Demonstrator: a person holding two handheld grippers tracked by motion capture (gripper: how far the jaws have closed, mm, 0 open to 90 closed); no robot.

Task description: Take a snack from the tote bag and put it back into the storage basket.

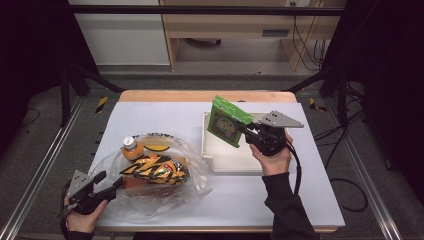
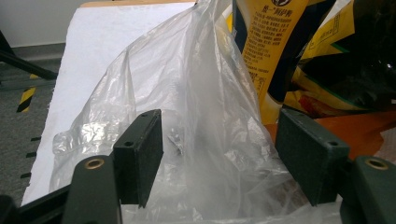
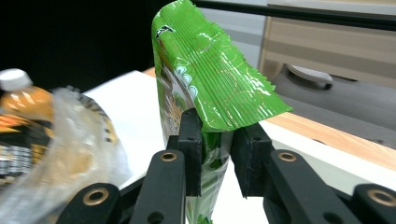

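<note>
The right tool (image 1: 248, 132) is clamped on a green snack pack (image 1: 227, 121) held over the white tray (image 1: 212, 159) near the tabletop's far right, likely to drop it there, while the left tool (image 1: 116, 184), jaws apart, straddles the bag (image 1: 195, 185) edge; the print is unreadable.

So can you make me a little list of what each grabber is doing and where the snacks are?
right gripper: shut on the green snack bag, held up above the white tray
left gripper: open, jaws either side of the clear plastic bag
inside the plastic bag: yellow snack bag, orange bottle
table: white top
</note>
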